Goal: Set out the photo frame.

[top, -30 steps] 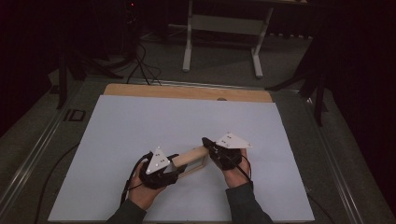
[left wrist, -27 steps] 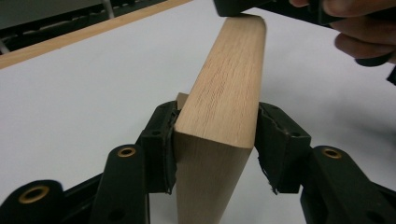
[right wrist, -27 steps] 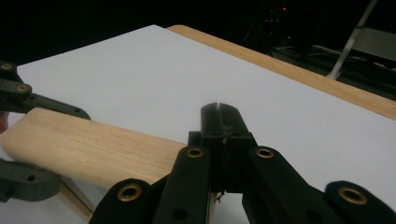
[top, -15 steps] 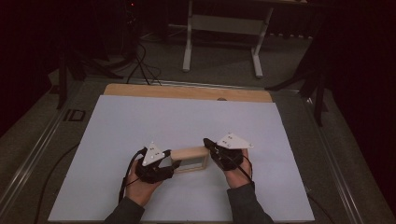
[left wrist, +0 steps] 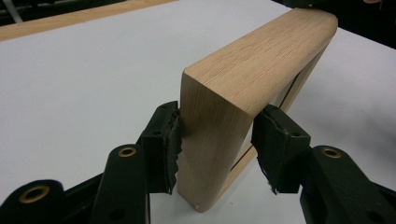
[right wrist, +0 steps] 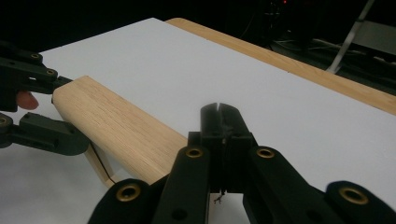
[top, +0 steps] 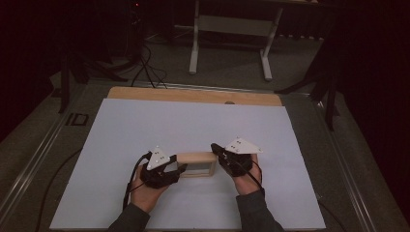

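A light wooden frame stands on edge on the white table top, between my two grippers. My left gripper has its jaws around the frame's left end. In the left gripper view both pads lie against the wood, and these jaws have just been closing on it. My right gripper rests at the top of the frame's right end. Its jaws look shut with nothing between them, though they have just been opening a trace.
A bare wooden strip runs along the table's far edge. Beyond it stand a white metal stand and loose cables on the dark floor. Metal rails flank the table.
The left gripper shifted a little to the left along the frame's end. The frame, slanted before, now stands level. The right hand has stayed put.
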Demonstrator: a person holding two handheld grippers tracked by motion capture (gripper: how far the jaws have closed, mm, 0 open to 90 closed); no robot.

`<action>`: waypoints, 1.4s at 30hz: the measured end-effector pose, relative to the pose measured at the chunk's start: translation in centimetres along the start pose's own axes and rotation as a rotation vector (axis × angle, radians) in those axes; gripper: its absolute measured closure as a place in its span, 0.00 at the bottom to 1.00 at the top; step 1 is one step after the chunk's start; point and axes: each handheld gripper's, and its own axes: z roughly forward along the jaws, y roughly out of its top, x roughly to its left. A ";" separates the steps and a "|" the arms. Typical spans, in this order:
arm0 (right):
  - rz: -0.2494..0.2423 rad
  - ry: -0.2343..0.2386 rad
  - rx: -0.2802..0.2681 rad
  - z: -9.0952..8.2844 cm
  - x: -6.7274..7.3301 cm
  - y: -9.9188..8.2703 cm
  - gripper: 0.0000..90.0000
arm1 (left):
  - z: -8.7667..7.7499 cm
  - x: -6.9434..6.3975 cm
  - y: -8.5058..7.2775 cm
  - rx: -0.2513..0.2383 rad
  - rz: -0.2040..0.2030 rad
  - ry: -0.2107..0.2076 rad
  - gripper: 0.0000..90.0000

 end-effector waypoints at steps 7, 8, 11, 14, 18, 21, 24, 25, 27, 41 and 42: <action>-0.002 0.022 -0.023 -0.5 0.0 0.3 0.80 | 0.0 0.1 0.0 -0.002 -0.008 -0.003 0.57; -0.007 0.028 -0.027 -0.6 0.0 0.4 0.78 | 0.0 0.1 0.0 -0.002 -0.009 -0.004 0.57; -0.018 0.061 -0.025 -0.8 0.2 0.5 0.70 | 0.0 0.1 0.0 -0.002 -0.008 -0.004 0.57; -0.029 0.086 -0.013 -0.8 0.4 0.4 0.60 | 0.0 0.2 0.0 -0.003 -0.011 -0.008 0.57; -0.035 0.106 -0.007 -0.9 0.4 0.4 0.52 | 0.0 0.2 0.0 -0.002 -0.011 -0.010 0.58; -0.025 0.122 0.014 -0.9 0.3 0.2 0.46 | 0.0 0.2 0.0 -0.001 -0.012 -0.010 0.58; 0.000 0.137 0.023 -0.8 -0.1 -0.1 0.43 | 0.0 0.2 0.0 -0.004 -0.012 -0.009 0.58; 0.000 0.137 0.023 -0.8 -0.1 -0.1 0.43 | 0.0 0.2 0.0 -0.004 -0.012 -0.009 0.58; 0.023 0.160 0.036 -0.5 -0.5 -0.6 0.42 | 0.0 0.2 0.0 -0.004 -0.014 -0.010 0.58; 0.010 0.213 0.090 0.5 -0.5 -1.8 0.40 | 0.0 0.4 0.1 -0.008 -0.017 -0.020 0.58; 0.010 0.215 0.092 0.5 -0.5 -1.9 0.40 | 0.0 0.4 0.1 -0.008 -0.017 -0.020 0.58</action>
